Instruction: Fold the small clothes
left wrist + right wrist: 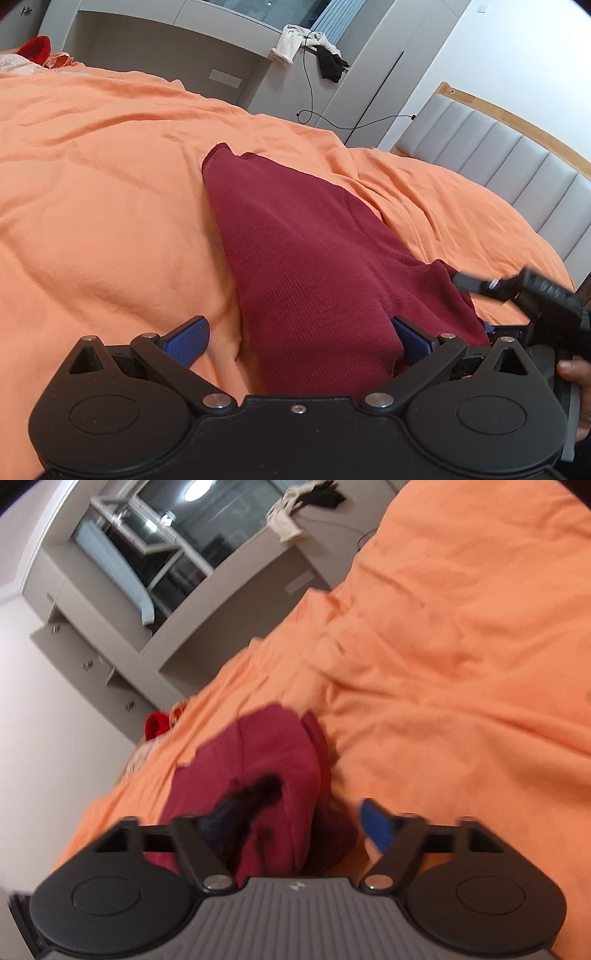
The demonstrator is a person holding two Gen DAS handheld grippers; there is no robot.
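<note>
A dark red knit garment (295,251) lies lengthwise on the orange bedspread (103,177), folded into a long narrow strip. My left gripper (299,339) is open, its blue pads (186,341) wide apart, with the garment's near end lying between them. The right gripper shows at the right edge of the left wrist view (546,299), next to the garment's near right corner. In the blurred right wrist view the right gripper (295,827) is open over the garment (266,746), with one blue pad (376,823) clear of the cloth.
A grey upholstered headboard (517,155) with a wooden rim stands at the right. A grey built-in desk (192,48) with white and black clothes (306,44) and a trailing black cable (314,110) stands behind the bed. A bright red item (37,48) lies at the far left.
</note>
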